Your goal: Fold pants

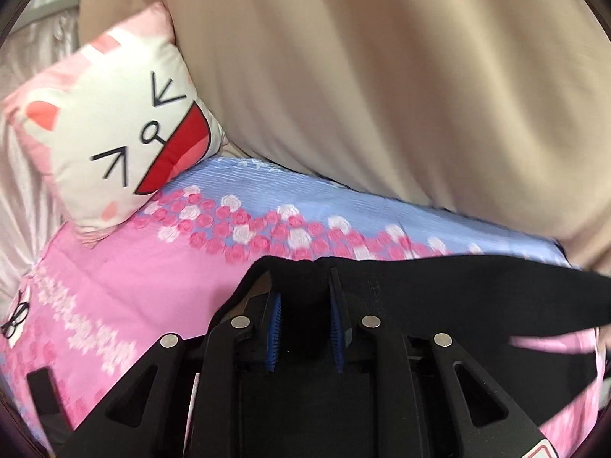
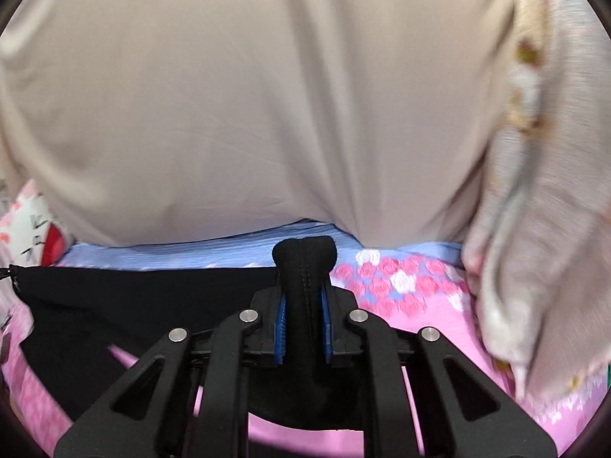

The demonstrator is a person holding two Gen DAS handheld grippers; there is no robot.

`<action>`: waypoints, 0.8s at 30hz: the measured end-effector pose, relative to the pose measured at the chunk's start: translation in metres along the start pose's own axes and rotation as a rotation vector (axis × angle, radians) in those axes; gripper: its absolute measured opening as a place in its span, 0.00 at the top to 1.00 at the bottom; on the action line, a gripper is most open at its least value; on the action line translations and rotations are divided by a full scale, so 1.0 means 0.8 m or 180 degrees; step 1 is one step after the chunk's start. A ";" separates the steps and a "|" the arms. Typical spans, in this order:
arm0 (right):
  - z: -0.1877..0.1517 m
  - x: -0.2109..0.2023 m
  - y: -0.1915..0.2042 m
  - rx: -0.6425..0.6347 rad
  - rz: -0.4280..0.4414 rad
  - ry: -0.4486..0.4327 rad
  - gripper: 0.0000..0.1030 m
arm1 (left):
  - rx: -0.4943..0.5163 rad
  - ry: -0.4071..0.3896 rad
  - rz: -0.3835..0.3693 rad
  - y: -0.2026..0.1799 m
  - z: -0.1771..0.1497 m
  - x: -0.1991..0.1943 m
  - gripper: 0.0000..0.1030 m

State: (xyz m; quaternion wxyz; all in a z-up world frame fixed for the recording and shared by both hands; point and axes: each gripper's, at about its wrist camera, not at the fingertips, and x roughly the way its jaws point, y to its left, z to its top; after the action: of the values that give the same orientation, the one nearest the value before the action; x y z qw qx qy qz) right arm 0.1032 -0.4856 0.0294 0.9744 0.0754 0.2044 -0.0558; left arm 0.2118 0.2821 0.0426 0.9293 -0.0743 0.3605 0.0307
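Both grippers have the black pants pinched and lifted off the bed. The right gripper is clamped narrow on a bunched, stitched edge of the pants, and a knob of fabric pokes up past its blue pads. The left gripper is closed down on another bit of the same edge, with black cloth between its blue pads too. Between the two, the fabric hangs in a stretched band just above the pink and blue rose-print bedsheet. A cat-face pillow sits at the far left, and a big beige cloth fills the background. On the right there's a pale floral blanket, all pretty blurry.
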 end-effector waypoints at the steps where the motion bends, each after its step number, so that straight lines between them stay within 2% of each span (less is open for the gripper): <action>1: -0.016 -0.017 -0.002 -0.0019 -0.0007 -0.0009 0.87 | 0.0041 0.0012 -0.0008 0.001 -0.015 -0.014 0.81; 5: -0.102 -0.040 -0.031 0.0038 -0.0105 0.0275 0.87 | 0.0213 0.0257 0.0169 0.022 -0.094 -0.026 0.80; 7: -0.149 -0.037 -0.052 0.0115 -0.0176 0.0526 0.87 | 0.0186 0.0506 0.0275 0.039 -0.138 -0.012 0.80; 9: -0.184 -0.033 -0.065 0.0175 -0.0247 0.0736 0.86 | 0.0134 0.0701 0.0358 0.052 -0.168 0.003 0.79; 12: -0.211 -0.030 -0.070 0.0261 -0.0239 0.0819 0.84 | 0.0042 0.0926 0.0462 0.066 -0.204 0.029 0.78; 16: -0.198 -0.040 -0.061 0.0252 -0.0221 0.0673 0.81 | 0.0052 0.0802 0.0521 0.061 -0.195 0.020 0.78; 19: -0.165 -0.037 -0.058 0.0166 -0.0314 0.0568 0.82 | 0.0004 0.0747 0.0500 0.061 -0.170 0.009 0.78; 22: -0.115 -0.090 -0.023 -0.0154 -0.0235 -0.0139 0.82 | 0.0011 0.0674 0.0515 0.060 -0.149 0.000 0.77; 23: -0.108 -0.105 -0.015 -0.0282 -0.0229 -0.0307 0.83 | 0.0035 0.0663 0.0519 0.059 -0.145 0.000 0.77; 24: -0.106 -0.118 0.001 -0.0598 -0.0335 -0.0420 0.83 | 0.0069 0.0651 0.0541 0.059 -0.143 -0.004 0.77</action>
State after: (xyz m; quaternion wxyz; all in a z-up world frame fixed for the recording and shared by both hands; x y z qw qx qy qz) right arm -0.0156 -0.4633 -0.0086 0.9842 -0.0309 0.1478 -0.0923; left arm 0.1282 0.3106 -0.0441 0.8825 -0.0361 0.4587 0.0977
